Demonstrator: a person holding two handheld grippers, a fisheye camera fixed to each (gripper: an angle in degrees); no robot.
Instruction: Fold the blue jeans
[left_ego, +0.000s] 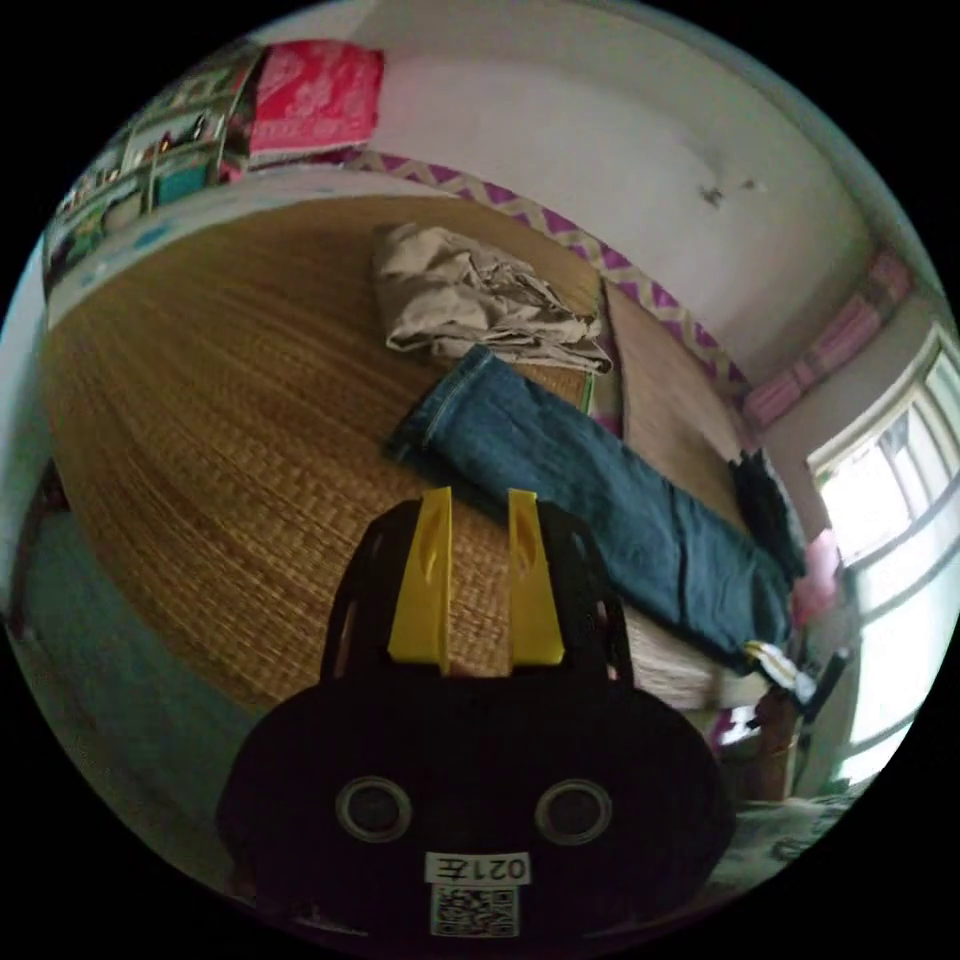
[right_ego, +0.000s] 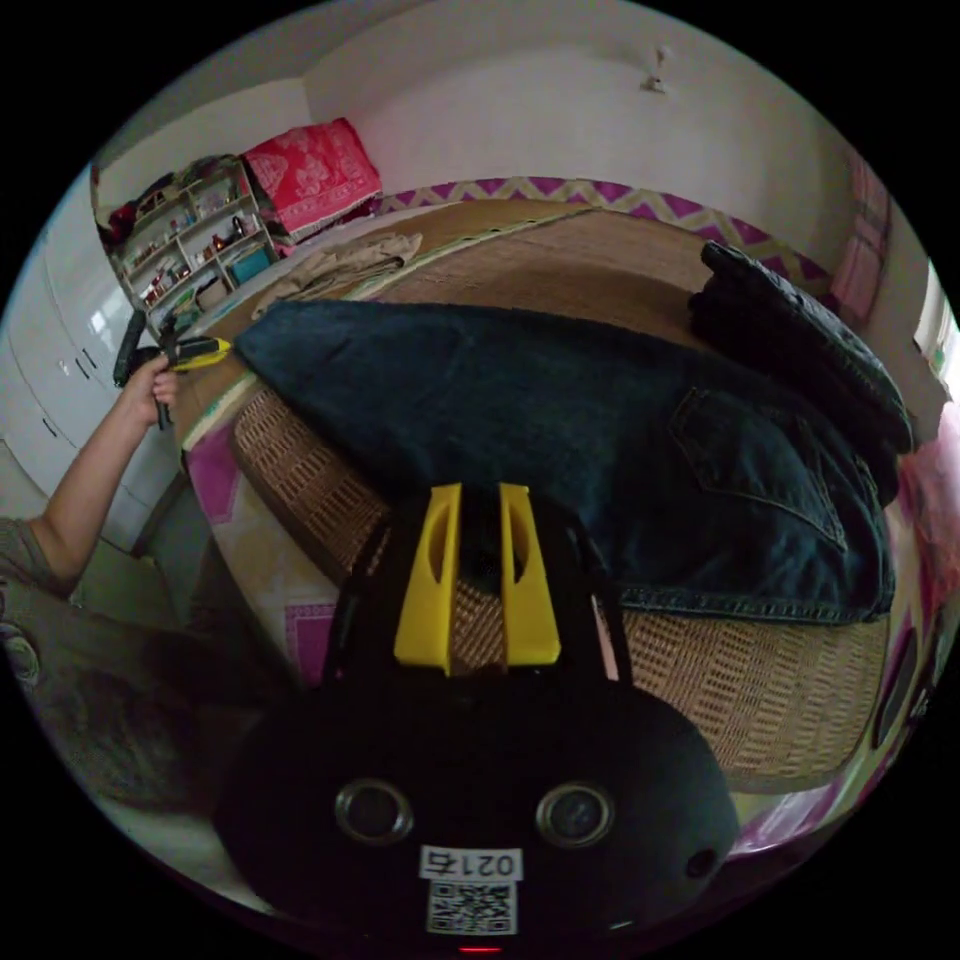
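blue jeans (left_ego: 610, 500) lie flat and lengthwise on a woven straw mat (left_ego: 230, 430) that covers a bed, running along the mat's near edge, the hem end near the middle and the waist end toward the window (left_ego: 890, 520). in the right gripper view the jeans' back pocket (right_ego: 760, 460) faces up and the waistband hangs close to the mat's edge. a crumpled beige garment (left_ego: 470, 295) sits on the mat just past the hem, and a dark folded garment (right_ego: 800, 340) rests by the waist end. a pink-and-white zigzag border (left_ego: 560, 225) runs where the mat meets the white wall; shelves (right_ego: 190, 250) and a red cloth (right_ego: 310, 175) stand at the far corner.

left gripper (left_ego: 478, 505) hovers over bare mat near the hem, yellow jaws slightly parted, holding nothing. right gripper (right_ego: 478, 495) sits by the mat's edge, jaws likewise a little apart and empty.
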